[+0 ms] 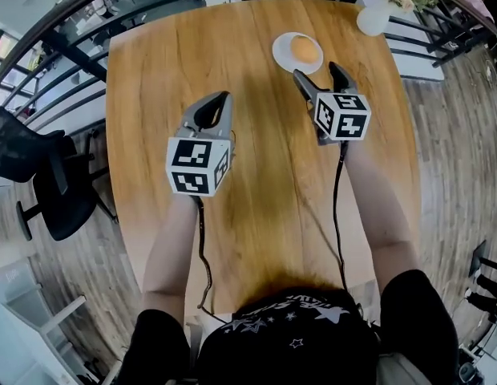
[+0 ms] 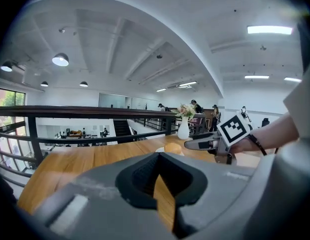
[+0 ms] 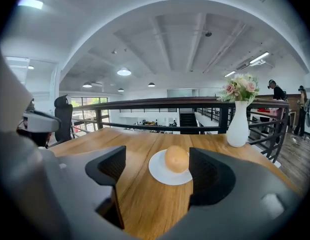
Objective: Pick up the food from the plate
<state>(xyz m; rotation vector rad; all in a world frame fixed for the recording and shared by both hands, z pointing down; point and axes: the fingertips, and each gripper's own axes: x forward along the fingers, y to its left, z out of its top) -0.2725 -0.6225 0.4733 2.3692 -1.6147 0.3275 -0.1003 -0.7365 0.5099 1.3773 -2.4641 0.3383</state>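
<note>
Wooden bench point(image 1: 152, 70); seemingly the approach step, nothing grasped yet
Idle left gripper point(image 1: 224, 96), jaws together, empty; right gripper point(image 1: 317, 72) jaws wide apart, aimed at round food point(image 1: 305, 50) on white plate point(image 1: 282, 57), not yet around it; next: ease forward, straddle, close gently

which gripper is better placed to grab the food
Right. The right gripper is open, just short of the plate, with the food straight ahead; the left gripper is shut and farther back.
</note>
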